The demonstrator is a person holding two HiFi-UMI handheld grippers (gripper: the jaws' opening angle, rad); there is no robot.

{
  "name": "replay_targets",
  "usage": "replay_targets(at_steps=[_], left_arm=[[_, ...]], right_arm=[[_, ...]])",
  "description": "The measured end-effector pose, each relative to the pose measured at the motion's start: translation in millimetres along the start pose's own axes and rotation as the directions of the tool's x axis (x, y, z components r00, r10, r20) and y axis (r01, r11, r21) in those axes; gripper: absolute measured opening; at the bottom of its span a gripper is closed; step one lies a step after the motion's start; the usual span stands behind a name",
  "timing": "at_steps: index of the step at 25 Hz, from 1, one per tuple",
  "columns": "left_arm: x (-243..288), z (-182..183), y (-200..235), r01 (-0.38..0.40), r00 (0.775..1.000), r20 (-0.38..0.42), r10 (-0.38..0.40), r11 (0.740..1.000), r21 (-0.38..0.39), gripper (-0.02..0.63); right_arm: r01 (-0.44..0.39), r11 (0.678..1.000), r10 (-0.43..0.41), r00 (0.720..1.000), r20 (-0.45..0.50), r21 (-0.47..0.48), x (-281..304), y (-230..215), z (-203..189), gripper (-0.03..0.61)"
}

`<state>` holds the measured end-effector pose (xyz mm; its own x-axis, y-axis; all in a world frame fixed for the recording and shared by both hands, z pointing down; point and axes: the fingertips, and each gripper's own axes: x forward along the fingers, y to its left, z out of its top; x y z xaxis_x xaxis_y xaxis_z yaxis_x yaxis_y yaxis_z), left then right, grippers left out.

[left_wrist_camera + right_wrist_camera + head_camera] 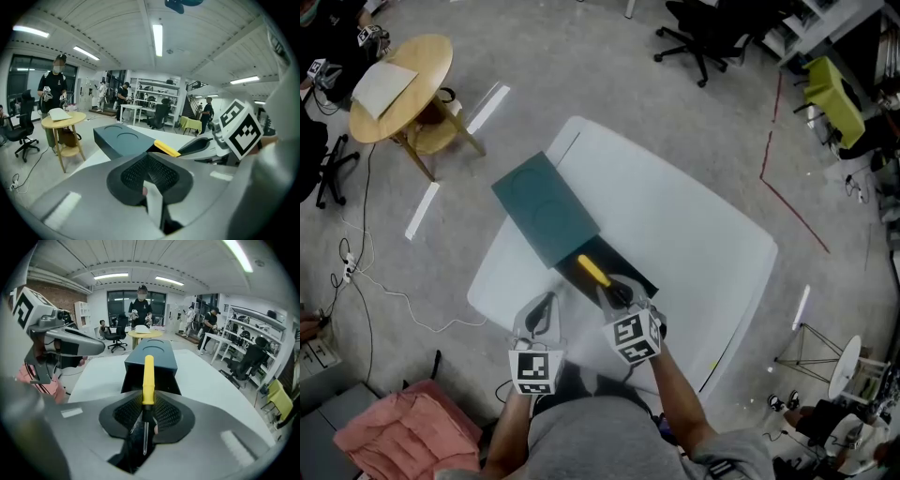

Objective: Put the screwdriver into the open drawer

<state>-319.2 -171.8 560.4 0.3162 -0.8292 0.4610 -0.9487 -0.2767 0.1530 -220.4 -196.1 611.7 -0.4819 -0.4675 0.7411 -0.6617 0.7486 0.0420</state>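
Note:
A dark teal drawer box (546,208) sits on the white table (712,253), its drawer (623,272) pulled open toward me. My right gripper (617,293) is shut on the metal shaft of the screwdriver (593,270), whose yellow handle points forward over the open drawer. In the right gripper view the screwdriver handle (148,379) rises from the right gripper (146,417) toward the box (151,356). My left gripper (542,311) hovers just left of the drawer with jaws together and nothing in them. From the left gripper (149,174), the yellow handle (166,148) shows beside the box (123,140).
A round wooden side table (401,77) with a white sheet stands at the far left. Office chairs (703,37) and a yellow-green seat (834,94) lie beyond the table. A pink cloth (403,433) and cables are on the floor. People stand in the background (140,310).

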Motion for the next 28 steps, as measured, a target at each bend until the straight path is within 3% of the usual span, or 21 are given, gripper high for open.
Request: replay_targets(at_steps=[14, 28], left_arm=[[21.2, -12.9, 16.5, 0.011, 0.999, -0.045, -0.012, 1.0, -0.014, 0.012], [25.0, -21.0, 27.8, 0.009, 0.998, -0.066, -0.01, 1.0, -0.011, 0.011]], right_arm=[[-0.055, 0.998, 0.053, 0.988, -0.147, -0.008, 39.5, 3.2, -22.7, 0.078], [-0.079, 0.997, 0.076, 0.976, -0.204, -0.006, 56.9, 9.3, -34.8, 0.079]])
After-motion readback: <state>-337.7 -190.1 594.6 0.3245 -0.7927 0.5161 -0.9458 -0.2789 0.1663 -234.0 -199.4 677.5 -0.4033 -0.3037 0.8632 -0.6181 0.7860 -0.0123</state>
